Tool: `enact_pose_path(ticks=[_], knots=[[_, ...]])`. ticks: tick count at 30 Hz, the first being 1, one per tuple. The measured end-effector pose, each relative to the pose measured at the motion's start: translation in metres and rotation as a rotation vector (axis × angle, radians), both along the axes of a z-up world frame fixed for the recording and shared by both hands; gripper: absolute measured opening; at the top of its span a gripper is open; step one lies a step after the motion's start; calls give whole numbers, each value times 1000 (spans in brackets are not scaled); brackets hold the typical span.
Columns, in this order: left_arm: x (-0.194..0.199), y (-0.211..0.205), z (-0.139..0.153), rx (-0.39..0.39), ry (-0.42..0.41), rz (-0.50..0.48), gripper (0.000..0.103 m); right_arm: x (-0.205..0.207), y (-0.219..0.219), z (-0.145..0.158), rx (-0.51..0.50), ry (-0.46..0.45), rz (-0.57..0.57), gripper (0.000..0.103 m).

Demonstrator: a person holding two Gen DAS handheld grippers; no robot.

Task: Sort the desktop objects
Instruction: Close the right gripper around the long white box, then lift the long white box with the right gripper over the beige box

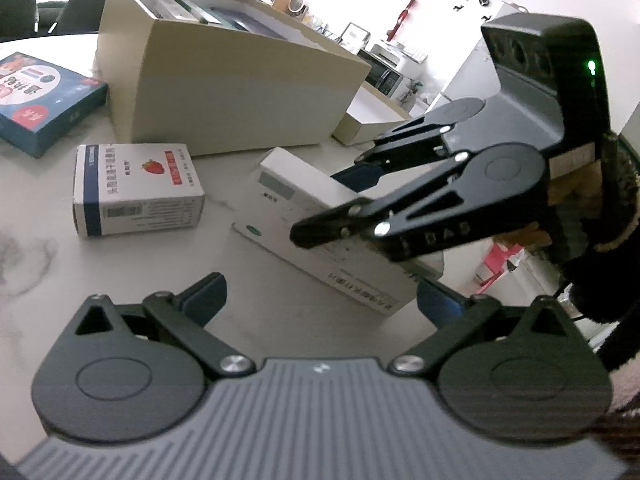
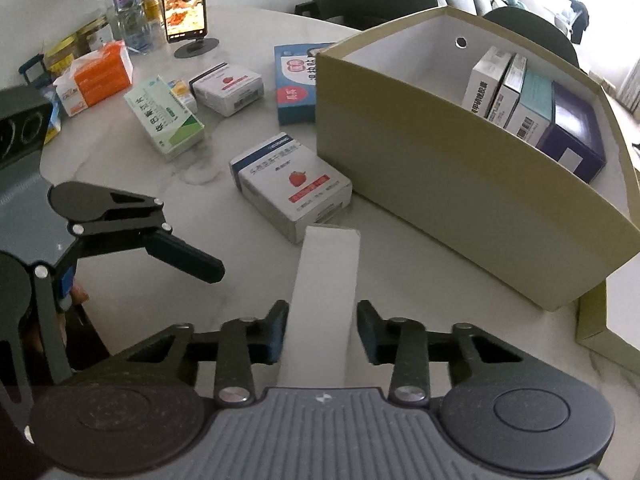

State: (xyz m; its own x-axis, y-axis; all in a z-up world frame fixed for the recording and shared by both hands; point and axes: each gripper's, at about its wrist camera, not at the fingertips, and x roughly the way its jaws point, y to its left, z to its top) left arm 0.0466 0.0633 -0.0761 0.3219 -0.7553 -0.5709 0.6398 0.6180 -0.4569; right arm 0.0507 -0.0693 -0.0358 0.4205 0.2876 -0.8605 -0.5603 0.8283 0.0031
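Observation:
A long white medicine box point(image 2: 324, 300) lies on the marble table point(image 2: 420, 300). My right gripper point(image 2: 323, 330) is shut on its near end, a pad against each long side. From the left wrist view the same white box point(image 1: 304, 204) sits between the right gripper's point(image 1: 340, 200) two black fingers. My left gripper point(image 1: 320, 296) hovers just in front of that box, open wide, holding nothing. A strawberry-print box point(image 2: 292, 184) lies just beyond. The beige cardboard box point(image 2: 460, 192) stands to the right with several medicine boxes point(image 2: 532, 100) upright inside.
A blue box point(image 2: 296, 84), a green-and-white box point(image 2: 168, 120) and a second strawberry box point(image 2: 226, 88) lie farther back. An orange tissue pack point(image 2: 100, 76), bottles point(image 2: 132, 12) and a phone on a stand point(image 2: 184, 0) line the far edge. The box lid point(image 2: 608, 320) lies at right.

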Motion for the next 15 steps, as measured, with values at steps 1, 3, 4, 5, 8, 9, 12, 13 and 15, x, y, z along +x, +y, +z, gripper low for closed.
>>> enact_pose_path(ticks=[1, 3, 4, 5, 8, 9, 12, 13, 15], knots=[[0, 1, 0, 1, 1, 0, 103, 1, 0, 1, -1, 4, -1, 33], [2, 0, 0, 2, 1, 1, 103, 2, -1, 1, -8, 7, 0, 33], [2, 0, 0, 2, 1, 2, 103, 3, 0, 2, -12, 6, 1, 33], [3, 0, 0, 2, 1, 4, 103, 3, 0, 2, -15, 6, 1, 33], [1, 4, -2, 1, 2, 9, 103, 4, -1, 6, -14, -1, 5, 32], [1, 4, -2, 1, 2, 12, 103, 4, -1, 8, -12, -4, 6, 32], [2, 6, -2, 1, 2, 16, 103, 6, -2, 17, 0, -15, 8, 32], [2, 7, -1, 0, 2, 17, 103, 7, -3, 20, 5, -20, 8, 32], [1, 8, -1, -1, 1, 21, 103, 8, -4, 27, 16, -29, 8, 32]])
